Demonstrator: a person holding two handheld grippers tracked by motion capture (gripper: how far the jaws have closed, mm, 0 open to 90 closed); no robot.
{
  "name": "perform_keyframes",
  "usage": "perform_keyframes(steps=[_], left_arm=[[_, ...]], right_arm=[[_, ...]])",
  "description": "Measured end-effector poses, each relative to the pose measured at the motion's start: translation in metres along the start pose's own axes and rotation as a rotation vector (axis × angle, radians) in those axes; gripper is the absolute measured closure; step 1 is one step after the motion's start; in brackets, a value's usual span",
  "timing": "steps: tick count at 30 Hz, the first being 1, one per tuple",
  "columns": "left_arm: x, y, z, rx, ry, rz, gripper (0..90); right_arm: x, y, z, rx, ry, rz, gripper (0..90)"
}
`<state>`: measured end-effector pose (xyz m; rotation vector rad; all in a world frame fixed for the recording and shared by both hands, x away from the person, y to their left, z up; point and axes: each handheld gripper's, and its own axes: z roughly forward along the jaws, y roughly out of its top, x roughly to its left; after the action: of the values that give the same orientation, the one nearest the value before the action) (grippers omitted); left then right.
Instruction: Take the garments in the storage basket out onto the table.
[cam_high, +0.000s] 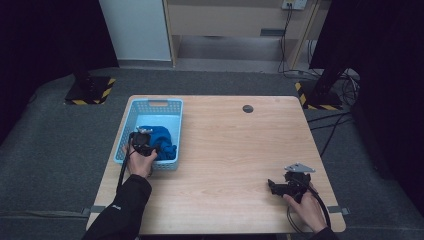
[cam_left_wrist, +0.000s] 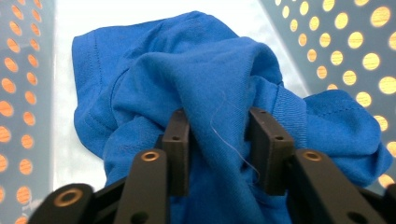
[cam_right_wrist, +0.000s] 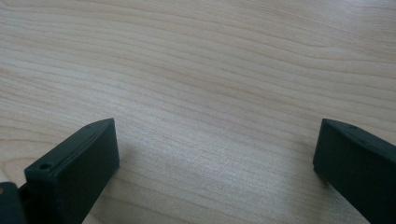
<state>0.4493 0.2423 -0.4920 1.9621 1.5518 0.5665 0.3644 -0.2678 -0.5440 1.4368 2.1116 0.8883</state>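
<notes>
Between basket walls (cam_left_wrist: 336, 42), left claw (cam_left_wrist: 218, 140) pinching blue cloth (cam_left_wrist: 196, 70); right claw (cam_right_wrist: 215, 154) agape over bare table (cam_right_wrist: 196, 56).

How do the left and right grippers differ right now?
The left gripper reaches into the light blue perforated plastic basket, jaws pinching a fold of the crumpled blue cloth; the right gripper lies over the bare wooden table, jaws wide and empty. Both have black jaws.

- The basket (cam_high: 131, 113) stands at the far left of the tabletop (cam_high: 230, 150).
- The cloth (cam_high: 162, 140) lies in the basket's near half.
- The left claw (cam_high: 142, 139) is on the cloth.
- The right claw (cam_high: 271, 185) rests near right.
</notes>
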Motion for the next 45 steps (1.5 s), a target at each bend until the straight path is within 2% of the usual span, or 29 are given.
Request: perform_keyframes(steps=[4,9,27,35,45], left_arm=[[0.001,0.0,0.0,-0.007,-0.01,-0.012,67.8],[0.001,-0.001,-0.002,-0.03,-0.015,0.002,74.2],[0.004,-0.002,-0.007,-0.058,-0.045,-0.043,77.2],[0.008,0.001,-0.015,-0.1,-0.069,-0.074,77.3],[0.011,0.003,-0.023,-0.129,-0.08,-0.087,80.3]], right_arm=[[0.0,0.0,0.0,0.0,0.0,-0.001,0.4],[0.0,0.0,0.0,0.0,0.0,-0.001,0.4],[0.0,0.0,0.0,0.0,0.0,0.0,0.4],[0.0,0.0,0.0,0.0,0.0,-0.001,0.4],[0.0,0.0,0.0,0.0,0.0,0.0,0.4]])
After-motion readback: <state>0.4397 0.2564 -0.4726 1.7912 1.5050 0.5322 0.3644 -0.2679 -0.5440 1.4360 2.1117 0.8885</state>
